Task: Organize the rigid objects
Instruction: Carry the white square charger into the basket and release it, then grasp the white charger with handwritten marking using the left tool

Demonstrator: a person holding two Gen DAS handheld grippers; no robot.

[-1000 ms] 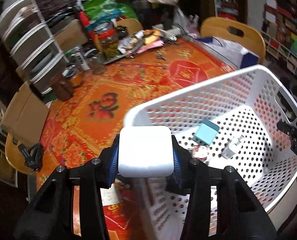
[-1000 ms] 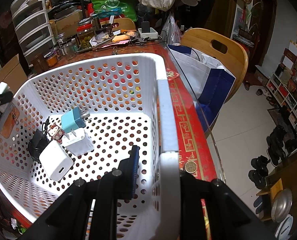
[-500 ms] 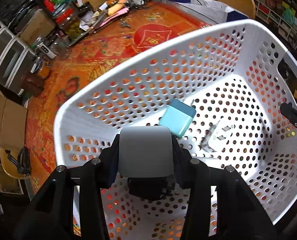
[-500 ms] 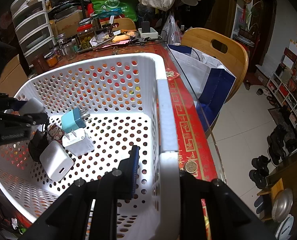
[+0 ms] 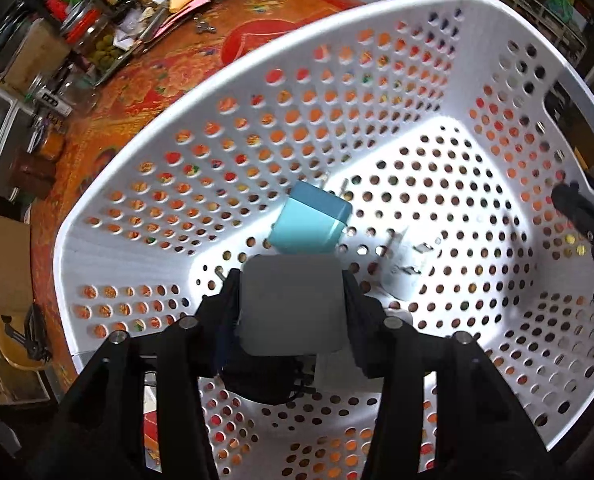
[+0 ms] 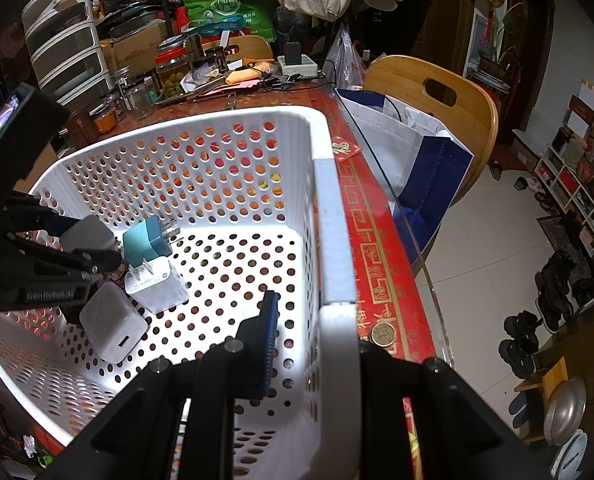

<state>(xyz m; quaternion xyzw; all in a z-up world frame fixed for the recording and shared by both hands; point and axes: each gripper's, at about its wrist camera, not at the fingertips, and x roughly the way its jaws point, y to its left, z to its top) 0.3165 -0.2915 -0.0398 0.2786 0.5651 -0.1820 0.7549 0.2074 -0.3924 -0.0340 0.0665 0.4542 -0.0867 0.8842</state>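
Note:
My left gripper (image 5: 293, 304) is shut on a white charger block (image 5: 292, 305) and holds it low inside the white perforated basket (image 5: 145, 184); it also shows in the right wrist view (image 6: 87, 236). On the basket floor lie a teal plug adapter (image 5: 309, 224), a white pronged charger (image 6: 157, 284), another white charger (image 6: 111, 326) and a dark item partly hidden under my left gripper. My right gripper (image 6: 313, 344) is shut on the basket's right rim (image 6: 335, 248).
The basket sits on a red patterned tablecloth (image 5: 109, 128). Jars, papers and clutter (image 6: 169, 76) crowd the far table end. A wooden chair (image 6: 437, 96) with a white and blue bag (image 6: 417, 152) stands to the right. A coin (image 6: 383, 334) lies by the table edge.
My left gripper has carried the white charger block over the basket rim and down into the basket, close above the other chargers. The right gripper has stayed clamped on the rim.

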